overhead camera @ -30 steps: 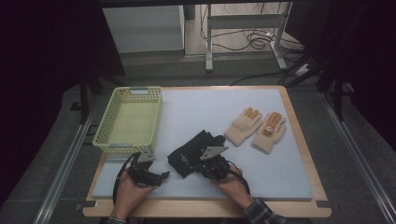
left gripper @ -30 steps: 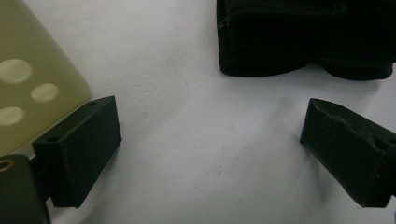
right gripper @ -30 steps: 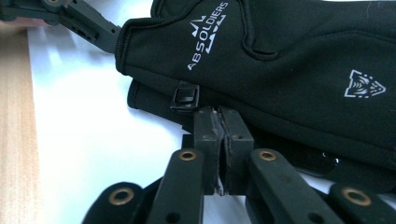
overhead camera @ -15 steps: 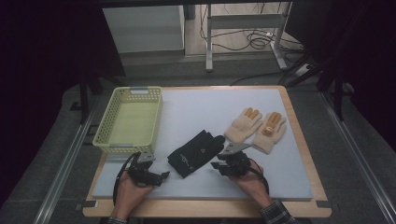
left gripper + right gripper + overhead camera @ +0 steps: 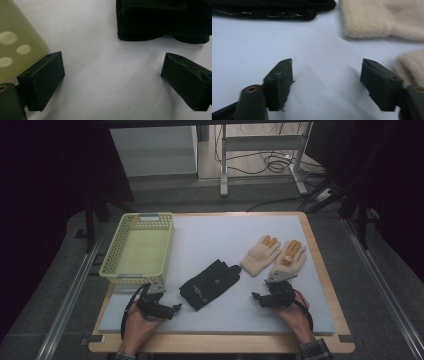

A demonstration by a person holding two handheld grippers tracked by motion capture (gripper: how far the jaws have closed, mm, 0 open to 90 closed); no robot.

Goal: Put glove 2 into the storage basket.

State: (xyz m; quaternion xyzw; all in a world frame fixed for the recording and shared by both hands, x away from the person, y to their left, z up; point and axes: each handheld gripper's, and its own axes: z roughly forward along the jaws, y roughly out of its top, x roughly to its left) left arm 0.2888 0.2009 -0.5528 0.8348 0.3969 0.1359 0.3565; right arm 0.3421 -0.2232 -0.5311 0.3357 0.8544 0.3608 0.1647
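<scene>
Black glove (image 5: 209, 283) — between both tools

We are seeing a black glove (image 5: 210, 284) lying flat on the pale table (image 5: 210, 240), slanting from lower left to upper right near the middle, its dark fabric folded thick at the near edge (image 5: 162, 22). Two cream gloves are lying just to its right: the first cream glove (image 5: 261, 255) is resting flat with orange fingertips pointing away, and the second cream glove (image 5: 290, 258) is lying just beside it, orange patches showing on top.
</scene>
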